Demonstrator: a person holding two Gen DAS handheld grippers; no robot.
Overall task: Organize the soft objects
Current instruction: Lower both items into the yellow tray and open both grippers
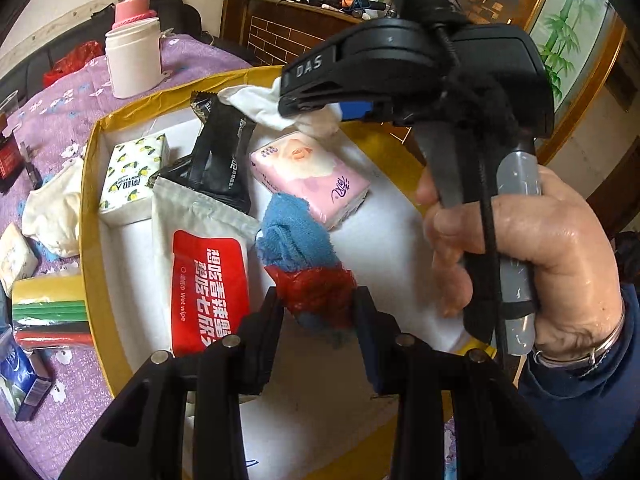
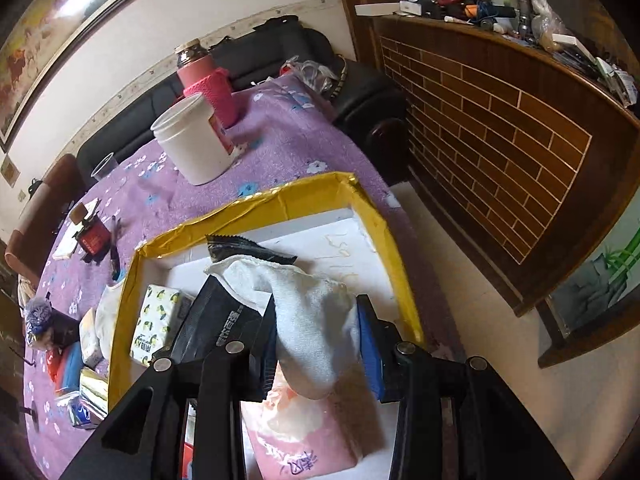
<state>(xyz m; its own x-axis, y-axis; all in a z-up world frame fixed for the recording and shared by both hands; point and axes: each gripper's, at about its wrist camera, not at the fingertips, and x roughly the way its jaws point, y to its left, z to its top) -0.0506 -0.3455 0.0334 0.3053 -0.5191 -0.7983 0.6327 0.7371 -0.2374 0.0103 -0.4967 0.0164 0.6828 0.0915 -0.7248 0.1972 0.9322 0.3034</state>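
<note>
A yellow-rimmed box (image 1: pixel 90 184) with a white floor holds a lemon-print tissue pack (image 1: pixel 134 178), a black pouch (image 1: pixel 218 160), a red and white wet-wipe pack (image 1: pixel 204 264) and a pink tissue pack (image 1: pixel 310 182). My left gripper (image 1: pixel 318 304) is shut on a red and blue cloth (image 1: pixel 298 248), low over the box floor. My right gripper (image 2: pixel 316 332) is shut on a white sock (image 2: pixel 304 308) and holds it above the pink tissue pack (image 2: pixel 316 424) and the black pouch (image 2: pixel 216 320). In the left wrist view the right gripper (image 1: pixel 316 106) hangs over the box with the sock (image 1: pixel 260 102).
The box (image 2: pixel 404 280) sits on a purple flowered tablecloth (image 2: pixel 280 140). A white jar (image 2: pixel 192 140) and a pink bottle (image 2: pixel 208 80) stand behind it. A cream cloth (image 1: pixel 54 212), coloured sponges (image 1: pixel 48 308) and small packs lie left of the box. A wooden counter (image 2: pixel 500 152) stands at right.
</note>
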